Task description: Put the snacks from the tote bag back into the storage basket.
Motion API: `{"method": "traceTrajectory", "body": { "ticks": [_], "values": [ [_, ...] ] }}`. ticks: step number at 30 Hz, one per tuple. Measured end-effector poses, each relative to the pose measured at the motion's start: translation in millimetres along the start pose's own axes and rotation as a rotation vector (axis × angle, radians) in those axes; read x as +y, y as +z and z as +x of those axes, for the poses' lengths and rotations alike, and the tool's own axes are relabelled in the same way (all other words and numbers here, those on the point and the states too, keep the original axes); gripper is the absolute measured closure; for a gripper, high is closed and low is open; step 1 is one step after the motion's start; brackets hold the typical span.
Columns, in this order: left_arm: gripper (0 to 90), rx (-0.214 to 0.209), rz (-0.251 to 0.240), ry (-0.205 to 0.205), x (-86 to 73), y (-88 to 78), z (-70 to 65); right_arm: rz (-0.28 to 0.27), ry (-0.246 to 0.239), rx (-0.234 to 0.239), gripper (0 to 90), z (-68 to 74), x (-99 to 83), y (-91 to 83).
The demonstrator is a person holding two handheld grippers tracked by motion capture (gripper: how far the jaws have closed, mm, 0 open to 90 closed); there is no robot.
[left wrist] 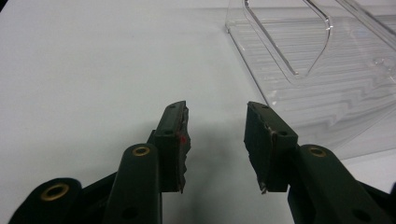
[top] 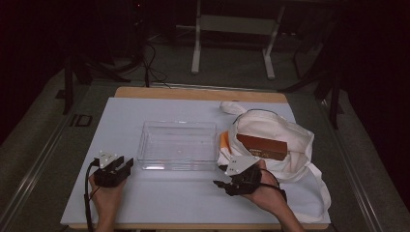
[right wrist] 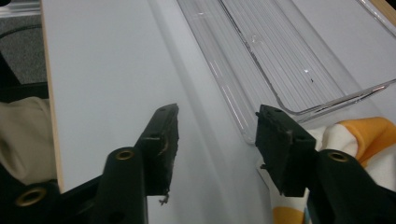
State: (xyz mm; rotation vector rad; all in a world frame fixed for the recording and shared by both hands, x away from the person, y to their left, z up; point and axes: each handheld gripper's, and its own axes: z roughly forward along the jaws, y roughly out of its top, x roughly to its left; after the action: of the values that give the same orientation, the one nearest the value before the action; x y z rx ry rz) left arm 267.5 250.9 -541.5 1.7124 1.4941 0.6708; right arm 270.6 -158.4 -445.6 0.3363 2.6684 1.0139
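The clear tray [top: 177, 145] sat at the middle of the white board [top: 121, 203], a shallow rectangle of ribbed transparent plastic with rounded corners and glossy walls. Your right gripper [top: 223, 177] hovered just off its near right corner, pointing left across the board; in the right gripper view that corner [right wrist: 280, 105] lay just beyond the tips. Its jaws stood partly apart with nothing between them, and the rubber pads [right wrist: 170, 135] looked worn and ragged at the edges. Your right hand [top: 266, 191] held the tool from below and right, wrist angled in from the near edge, with the grey plate on top.

Your left gripper [top: 124, 162] rested near the tray's near left corner, pointing far and right toward it, your left hand [top: 106, 195] wrapped behind it. Its jaws stood apart and empty over bare board [left wrist: 93, 70].

Right of the tray lay a cream cloth bag [top: 285, 130], soft and crumpled, its mouth open around a brown box [top: 262, 146]. An orange-and-white cloth [right wrist: 364, 135] bunched just beside the tray's right end.
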Motion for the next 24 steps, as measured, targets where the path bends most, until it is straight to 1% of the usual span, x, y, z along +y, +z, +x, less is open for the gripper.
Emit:
{"method": "traceTrajectory", "body": {
  "ticks": [4,6,7,9,12,15,16,18,24],
  "values": [
    [59.4,0.000,-0.002,0.000,-0.1,0.2,-0.2,0.029,-0.025,-0.008,47.2,-1.6,2.4,-4.2],
    [59.5,-0.001,-0.002,0.000,0.0,0.0,0.0,0.033,-0.033,-0.011,47.2,-2.5,2.7,-5.1],
    [59.1,-0.002,-0.002,0.000,0.0,0.0,0.1,0.037,-0.046,-0.015,47.3,-3.9,3.3,-7.5],
    [59.1,-0.003,-0.002,0.000,0.0,0.0,0.1,0.037,-0.051,-0.025,47.4,-5.7,4.1,-11.5],
    [59.0,-0.004,-0.001,-0.001,0.0,0.0,0.4,0.025,-0.054,-0.040,47.7,-9.0,6.7,-19.7],
    [59.0,-0.004,-0.001,-0.002,0.0,0.0,0.4,0.023,-0.056,-0.047,47.7,-10.3,7.6,-21.9],
    [58.8,-0.004,-0.001,-0.002,0.0,0.0,0.4,0.029,-0.063,-0.059,47.7,-14.3,9.3,-27.2],
    [58.3,-0.003,0.001,-0.002,0.1,0.1,0.5,0.036,-0.065,-0.070,47.7,-18.0,10.2,-31.4],
    [58.2,0.001,0.000,-0.001,0.0,0.0,0.1,0.047,-0.049,-0.095,46.9,-30.8,9.0,-41.7]
  ]
}}
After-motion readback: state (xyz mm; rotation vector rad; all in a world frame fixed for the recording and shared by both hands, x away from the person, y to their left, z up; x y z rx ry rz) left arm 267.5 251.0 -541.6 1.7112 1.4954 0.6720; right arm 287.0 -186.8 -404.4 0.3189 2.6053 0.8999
